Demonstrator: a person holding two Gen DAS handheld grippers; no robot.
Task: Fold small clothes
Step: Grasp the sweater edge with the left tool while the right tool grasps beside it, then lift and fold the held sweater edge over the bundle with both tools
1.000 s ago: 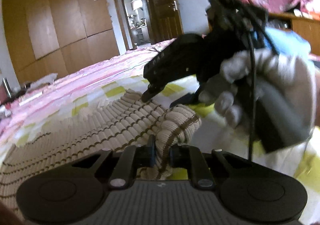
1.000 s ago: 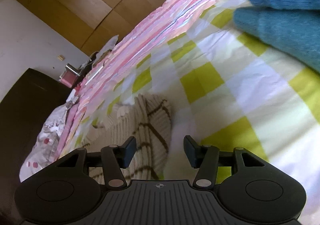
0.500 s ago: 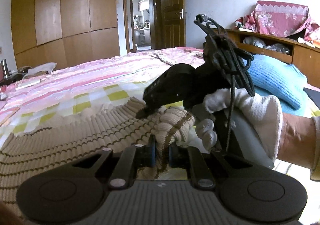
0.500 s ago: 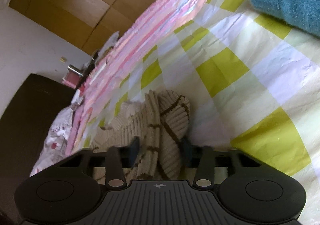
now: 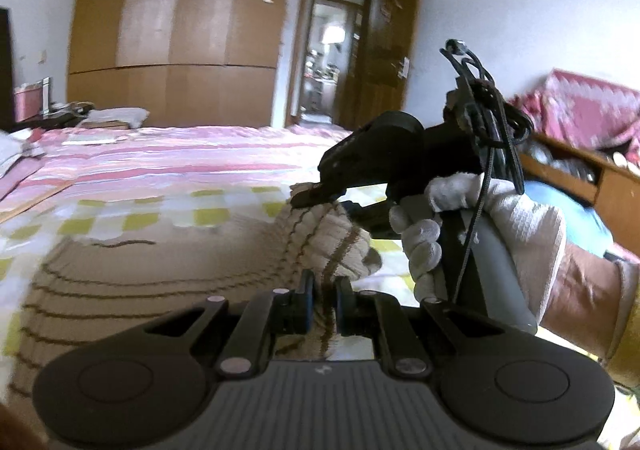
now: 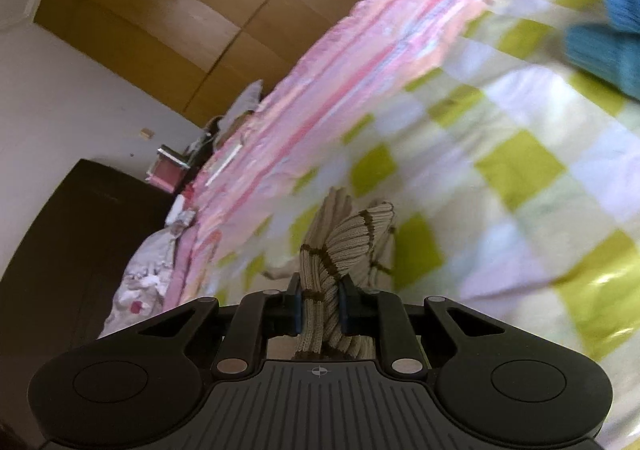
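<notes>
Left gripper (image 5: 322, 304): fingers closed, near. Right gripper (image 6: 320, 306): fingers closed, held by white-gloved right hand (image 5: 460, 226), just right.

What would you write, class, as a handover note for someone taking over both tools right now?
Left tool: shut on a bunched edge of the knit.
Right tool: shut on another bunched part of the knit, close by the left one.
The knit, beige with brown stripes, lies mostly spread on the checked bedcover; two blue knits sit further off.
Done: both grips taken.
Left: probably lift the held edge, carry it over the rest, lay it flat and release.
</notes>
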